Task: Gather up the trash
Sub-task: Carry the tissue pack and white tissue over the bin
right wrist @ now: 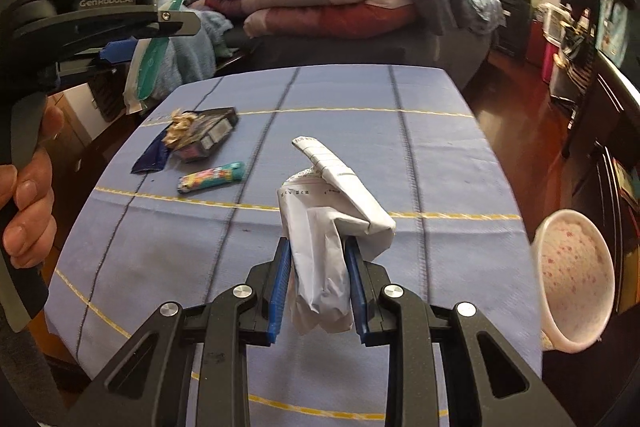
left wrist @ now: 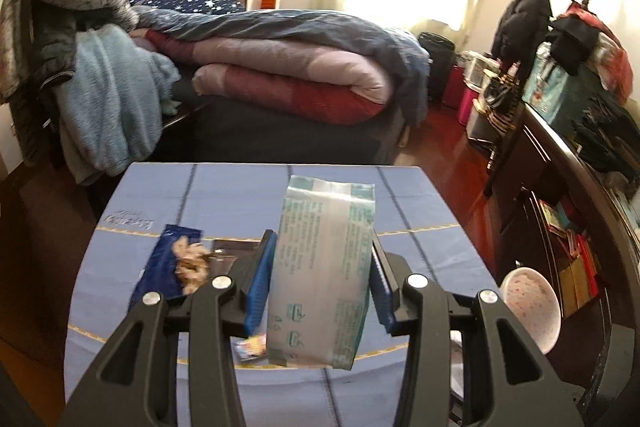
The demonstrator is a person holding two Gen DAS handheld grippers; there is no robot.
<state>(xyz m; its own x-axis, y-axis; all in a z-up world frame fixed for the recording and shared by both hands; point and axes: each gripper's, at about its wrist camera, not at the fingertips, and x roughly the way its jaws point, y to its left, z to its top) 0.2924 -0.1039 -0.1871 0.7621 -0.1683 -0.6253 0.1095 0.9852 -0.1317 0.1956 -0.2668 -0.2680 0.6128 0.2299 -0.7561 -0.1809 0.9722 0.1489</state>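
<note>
Bed [left wrist: 280, 67] at rear w/ folded quilts [left wrist: 296, 75]; blue robe [left wrist: 108, 107] hangs at its near-left corner. Foreground: table under a blue cloth [right wrist: 440, 155] w/ yellow and dark lines.

Bin [right wrist: 572, 279], pink-speckled, off the table's right edge, mouth tilted toward the cameras; also in left view [left wrist: 532, 307].

L gripper [left wrist: 320, 267]: jaws clamped on a white-green pack [left wrist: 324, 275], held upright above the cloth. In right view the same gripper [right wrist: 120, 39] sits upper left, pack hanging from it, hand [right wrist: 24, 203] on its handle.

R gripper [right wrist: 318, 267]: jaws closed on crumpled paper [right wrist: 332, 227], raised over the cloth centre, left of the bin.

Loose trash on the cloth, left side: dark box [right wrist: 208, 135] w/ tan wad [right wrist: 180, 127] on top, navy wrapper [right wrist: 152, 159] touching it, colourful tube [right wrist: 212, 178] just nearer.
</note>
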